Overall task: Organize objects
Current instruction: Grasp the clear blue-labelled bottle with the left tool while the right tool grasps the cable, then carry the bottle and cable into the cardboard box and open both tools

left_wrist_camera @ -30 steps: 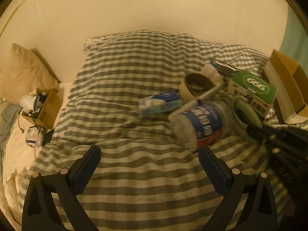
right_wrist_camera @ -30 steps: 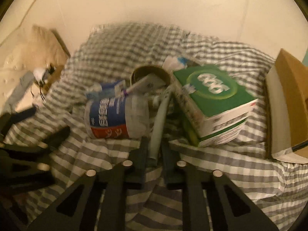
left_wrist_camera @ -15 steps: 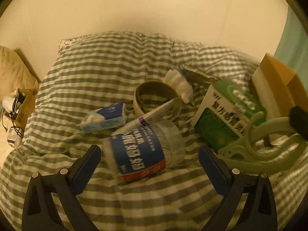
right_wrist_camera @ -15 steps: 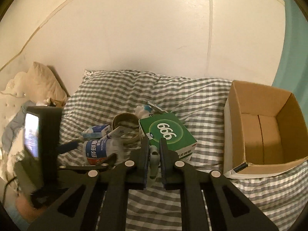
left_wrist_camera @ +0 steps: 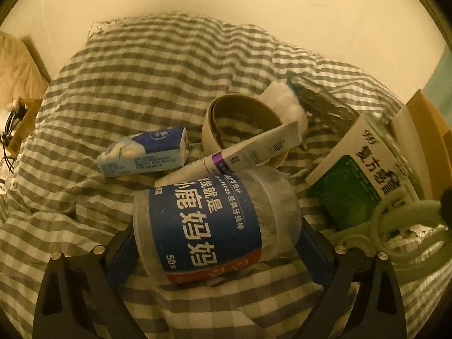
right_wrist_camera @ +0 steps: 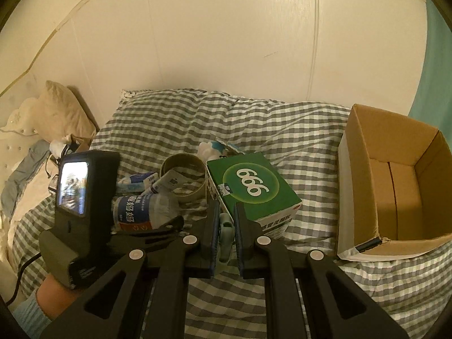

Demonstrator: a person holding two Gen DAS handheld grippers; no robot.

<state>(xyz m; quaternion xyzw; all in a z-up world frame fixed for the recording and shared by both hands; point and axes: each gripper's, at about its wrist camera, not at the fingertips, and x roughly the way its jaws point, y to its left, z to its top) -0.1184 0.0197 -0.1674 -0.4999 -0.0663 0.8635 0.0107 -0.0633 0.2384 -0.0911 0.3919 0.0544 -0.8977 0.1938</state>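
A clear floss jar with a blue label (left_wrist_camera: 214,223) lies on its side on the checked bedspread. My left gripper (left_wrist_camera: 217,251) is open, its fingers on either side of the jar. It also shows in the right wrist view (right_wrist_camera: 141,212). My right gripper (right_wrist_camera: 226,226) is shut on pale green scissors (right_wrist_camera: 226,226), held above the bed; the scissors' handles show in the left wrist view (left_wrist_camera: 395,231). A green "999" box (right_wrist_camera: 254,189), a tape ring (left_wrist_camera: 240,118), a white tube (left_wrist_camera: 248,149) and a tissue pack (left_wrist_camera: 144,152) lie around the jar.
An open cardboard box (right_wrist_camera: 395,186) stands on the bed at the right. Cotton and a foil packet (left_wrist_camera: 319,104) lie behind the tape ring. A pillow (right_wrist_camera: 62,113) and a small box of clutter (left_wrist_camera: 19,118) are at the left by the wall.
My left gripper has moved forward and down until its fingers flank the floss jar. My right gripper has lifted the scissors up and back from the pile.
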